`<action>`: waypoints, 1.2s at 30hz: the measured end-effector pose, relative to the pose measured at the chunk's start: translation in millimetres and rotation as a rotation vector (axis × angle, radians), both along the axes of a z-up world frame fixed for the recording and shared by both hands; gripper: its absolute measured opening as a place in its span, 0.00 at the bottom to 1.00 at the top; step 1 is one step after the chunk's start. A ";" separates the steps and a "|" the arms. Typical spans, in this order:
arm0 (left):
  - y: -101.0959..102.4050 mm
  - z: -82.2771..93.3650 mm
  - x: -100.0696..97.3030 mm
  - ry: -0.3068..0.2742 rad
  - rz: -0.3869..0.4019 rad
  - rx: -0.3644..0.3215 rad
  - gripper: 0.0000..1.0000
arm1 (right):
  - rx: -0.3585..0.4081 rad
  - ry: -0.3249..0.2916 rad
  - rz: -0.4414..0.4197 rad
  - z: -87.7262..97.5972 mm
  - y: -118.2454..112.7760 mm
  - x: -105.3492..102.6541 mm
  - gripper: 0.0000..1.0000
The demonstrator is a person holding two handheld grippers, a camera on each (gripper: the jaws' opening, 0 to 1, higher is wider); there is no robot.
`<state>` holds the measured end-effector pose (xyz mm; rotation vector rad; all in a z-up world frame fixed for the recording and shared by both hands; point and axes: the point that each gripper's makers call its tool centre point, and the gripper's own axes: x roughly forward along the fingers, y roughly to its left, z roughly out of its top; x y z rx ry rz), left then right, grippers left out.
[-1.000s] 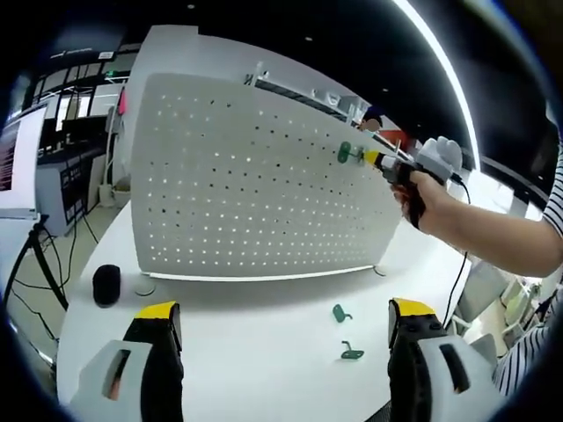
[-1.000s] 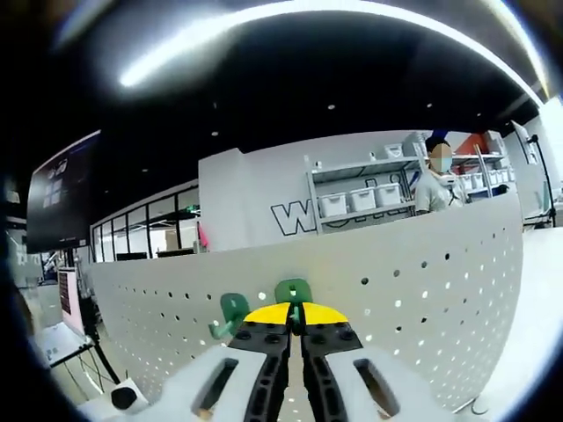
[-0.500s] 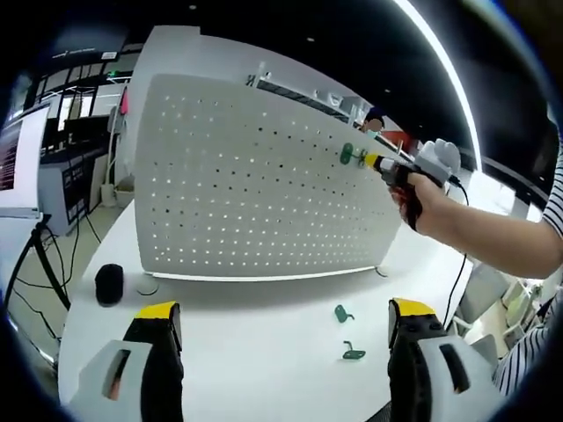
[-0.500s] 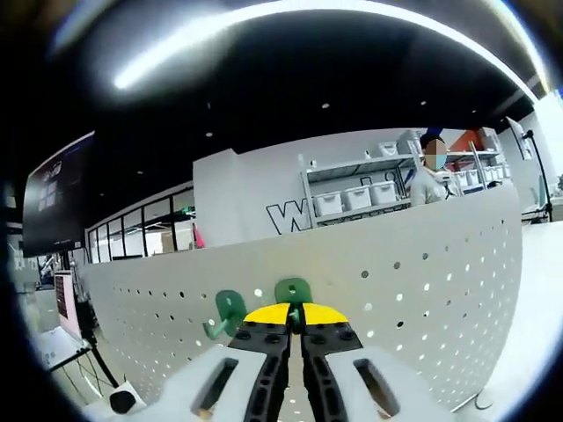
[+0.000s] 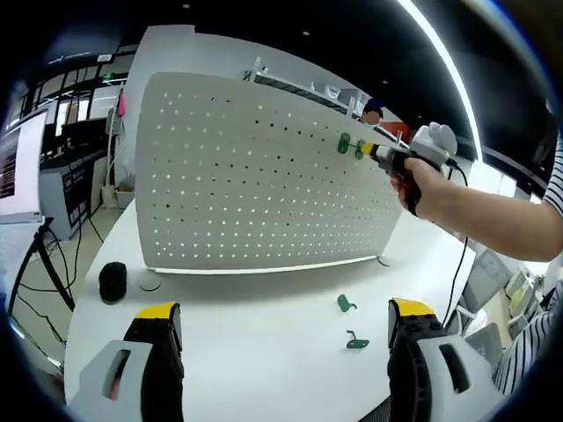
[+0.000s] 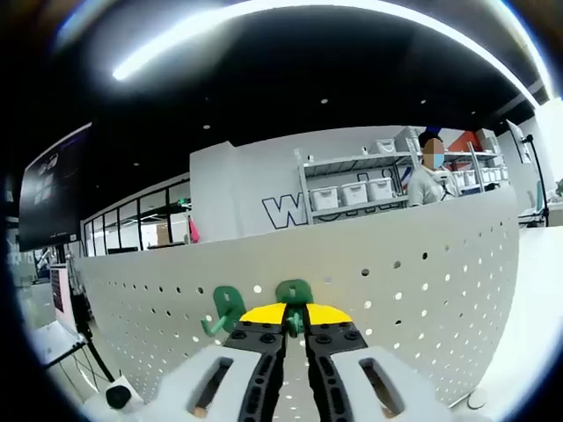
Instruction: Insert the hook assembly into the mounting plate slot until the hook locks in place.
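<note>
dark ceiling (image 6: pixel 264 79), light strip (image 6: pixel 290 18), shelving (image 6: pixel 352 189)

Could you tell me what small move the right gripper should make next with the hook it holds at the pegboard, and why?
Probably a slight push forward into the pegboard. The right gripper is shut on a green hook whose top plate lies at the board's face beside an already hung green hook; whether it has locked cannot be told.
</note>
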<state>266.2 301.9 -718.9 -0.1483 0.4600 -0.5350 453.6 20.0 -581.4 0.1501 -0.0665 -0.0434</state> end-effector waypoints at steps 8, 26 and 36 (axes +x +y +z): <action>-0.9 4.0 -5.2 0.008 0.008 -0.032 1.00 | 0.035 0.016 -0.004 3.7 -1.6 -5.1 0.19; -0.4 10.0 -27.0 0.013 0.037 -0.040 1.00 | -0.049 0.165 0.052 -40.5 -17.7 -60.1 0.38; -8.0 3.5 -44.7 0.046 0.024 -0.031 1.00 | -0.092 0.226 0.049 -71.1 -41.1 -102.9 0.52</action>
